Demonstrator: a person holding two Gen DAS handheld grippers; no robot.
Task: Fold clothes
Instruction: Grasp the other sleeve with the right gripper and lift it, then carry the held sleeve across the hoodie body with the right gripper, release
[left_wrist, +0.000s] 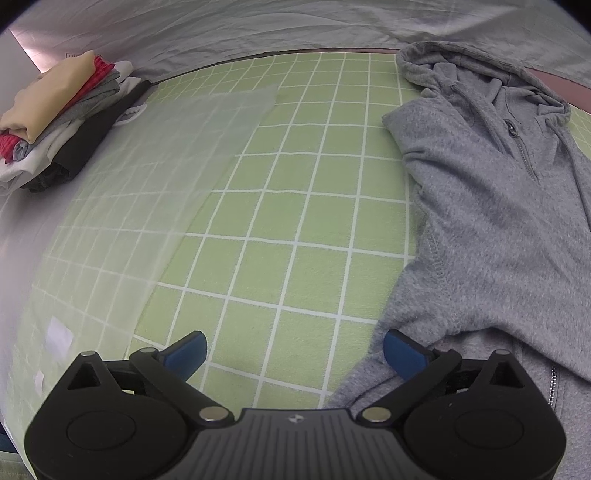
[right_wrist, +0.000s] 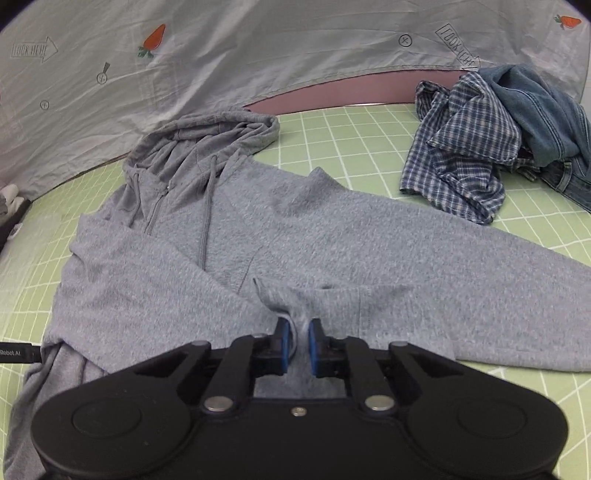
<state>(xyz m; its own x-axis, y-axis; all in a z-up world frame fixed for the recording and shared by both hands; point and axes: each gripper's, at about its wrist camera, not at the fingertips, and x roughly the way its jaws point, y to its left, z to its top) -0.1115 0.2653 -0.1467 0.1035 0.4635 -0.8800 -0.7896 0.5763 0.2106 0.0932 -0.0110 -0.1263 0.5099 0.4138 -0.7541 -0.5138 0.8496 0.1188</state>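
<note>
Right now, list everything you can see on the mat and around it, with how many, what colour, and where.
hoodie: one, grey, spread across the middle of the mat, hood toward the sheet.
folded stack: one pile, beige, red, grey, white and black pieces, far left corner of the mat.
plaid shirt: one, blue and white, crumpled at far right.
denim garment: one, blue, heaped beside and behind the plaid shirt.
mat: one, green with white grid.
sheet: one, pale grey with carrot prints, behind the mat.
left gripper: open, over the hoodie's edge.
right gripper: pinching a ridge of hoodie fabric.
</note>
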